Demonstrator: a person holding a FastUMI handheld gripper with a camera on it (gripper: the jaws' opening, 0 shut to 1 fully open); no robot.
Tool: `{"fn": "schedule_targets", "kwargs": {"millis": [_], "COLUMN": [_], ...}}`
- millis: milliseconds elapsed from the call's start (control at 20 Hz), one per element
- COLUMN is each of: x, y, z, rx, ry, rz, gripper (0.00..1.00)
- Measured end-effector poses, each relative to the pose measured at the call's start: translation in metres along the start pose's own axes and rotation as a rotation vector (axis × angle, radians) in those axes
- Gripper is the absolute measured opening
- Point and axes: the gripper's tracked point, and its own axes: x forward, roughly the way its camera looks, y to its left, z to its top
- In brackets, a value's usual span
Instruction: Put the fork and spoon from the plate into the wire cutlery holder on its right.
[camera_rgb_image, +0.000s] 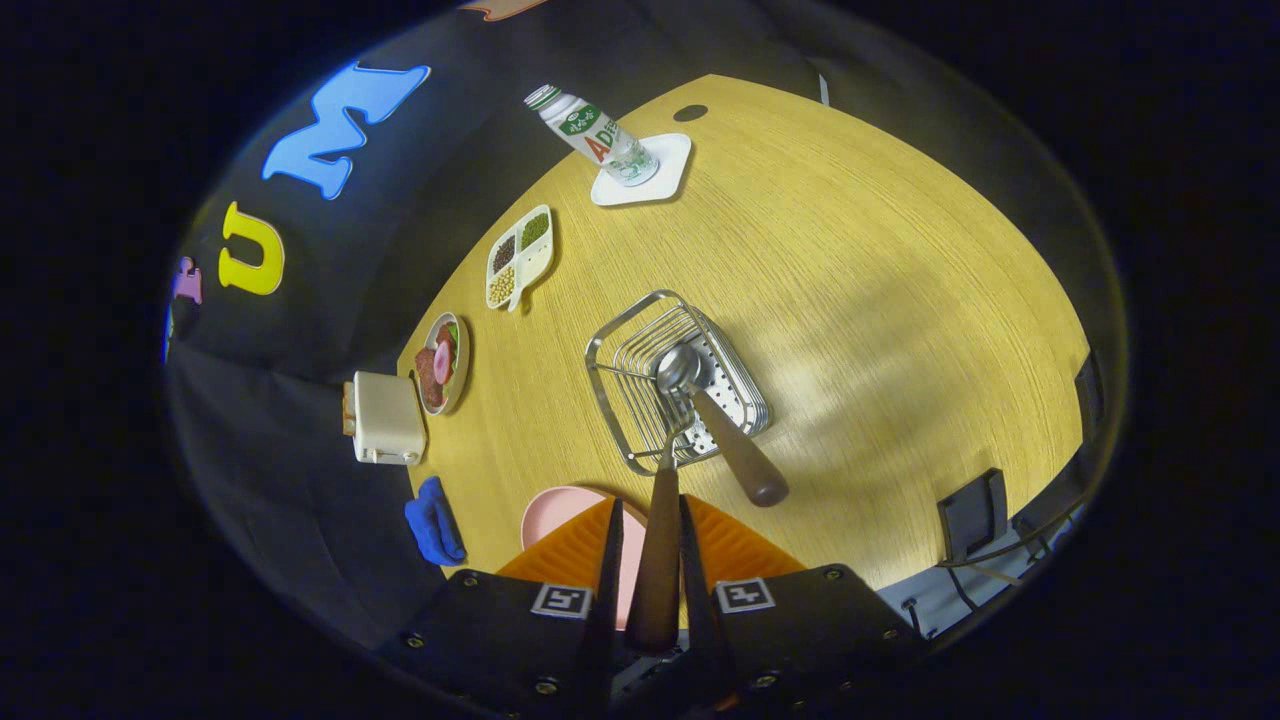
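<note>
My gripper (650, 508) is shut on the brown wooden handle of the fork (655, 560), which runs forward between both fingers. The fork's metal head reaches over the near rim of the wire cutlery holder (618, 338), just beyond the fingertips. The spoon (738, 452) stands in the holder with its bowl down inside. Its brown handle leans out over the near right rim. The pink plate (556, 508) lies under and left of the fingers, partly hidden by them. The holder sits on the wooden table (880, 300) beyond the plate.
Along the table's left edge sit a blue cloth (434, 520), a cream toaster (385, 418), a plate of food (442, 362) and a divided dish of beans (518, 256). A bottle (592, 134) stands on a white coaster (660, 172) at the far side.
</note>
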Motion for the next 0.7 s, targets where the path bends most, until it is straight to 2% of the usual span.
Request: {"fn": "schedule_targets", "kwargs": {"millis": [550,600,650,700], "x": [-0.01,-0.023,-0.016,-0.018], "y": [0.007,0.005,0.003,-0.001], "z": [0.001,0.007,0.005,0.009], "rx": [-0.028,-0.049,-0.078,-0.111], "ry": [-0.026,-0.037,-0.053,-0.071], "rz": [0.008,-0.013,-0.036,-0.063], "gripper": [0.33,0.4,0.54,0.54]}}
